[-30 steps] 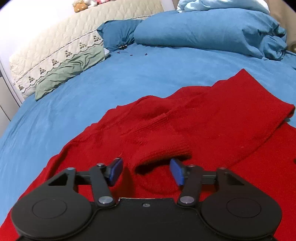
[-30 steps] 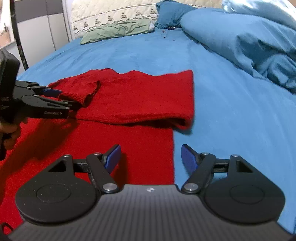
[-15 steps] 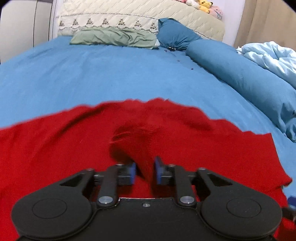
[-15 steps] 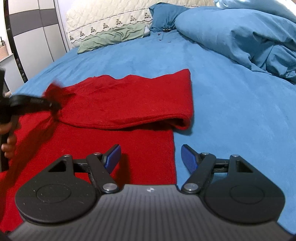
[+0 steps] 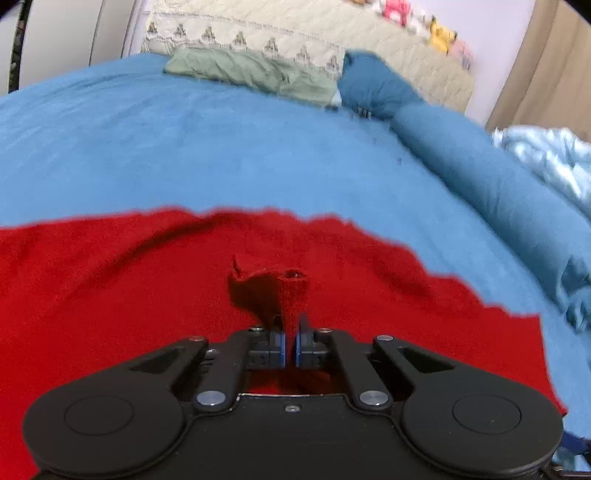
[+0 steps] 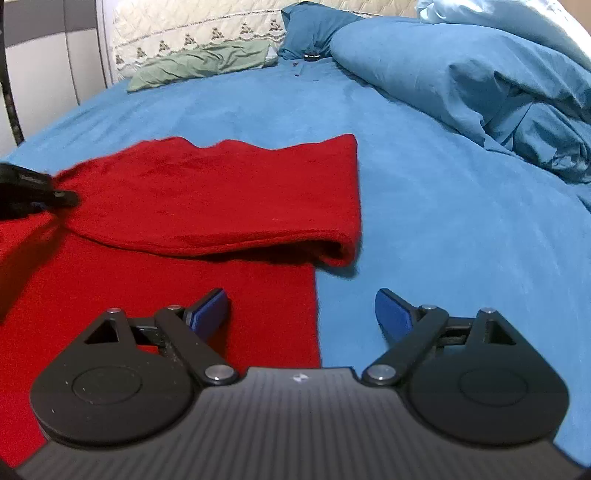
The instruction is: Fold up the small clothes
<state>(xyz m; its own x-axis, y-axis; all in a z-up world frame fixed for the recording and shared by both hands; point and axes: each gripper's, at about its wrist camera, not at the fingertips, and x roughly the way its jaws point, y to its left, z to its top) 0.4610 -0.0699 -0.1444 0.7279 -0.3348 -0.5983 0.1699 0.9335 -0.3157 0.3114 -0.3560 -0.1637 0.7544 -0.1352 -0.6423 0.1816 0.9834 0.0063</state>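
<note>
A red knit sweater (image 6: 207,195) lies on the blue bed sheet (image 6: 424,206), with its upper part folded over in a thick band. In the left wrist view the sweater (image 5: 110,288) fills the foreground. My left gripper (image 5: 290,343) is shut on the sweater's ribbed cuff (image 5: 280,291), which sticks up between the blue pads. The left gripper also shows at the left edge of the right wrist view (image 6: 55,194), pinching the fold's left end. My right gripper (image 6: 301,314) is open and empty, low over the sweater's right edge.
A heaped blue duvet (image 6: 480,85) lies at the right. A green pillow (image 6: 199,66), a dark blue pillow (image 6: 314,29) and a quilted cream headboard (image 6: 192,29) are at the far end. A grey wardrobe (image 6: 44,74) stands left of the bed.
My left gripper has shut on the cuff and pulled it leftward, stretching the sleeve across the sweater. Its view has swung toward the headboard. My right gripper has stayed open and nearly still.
</note>
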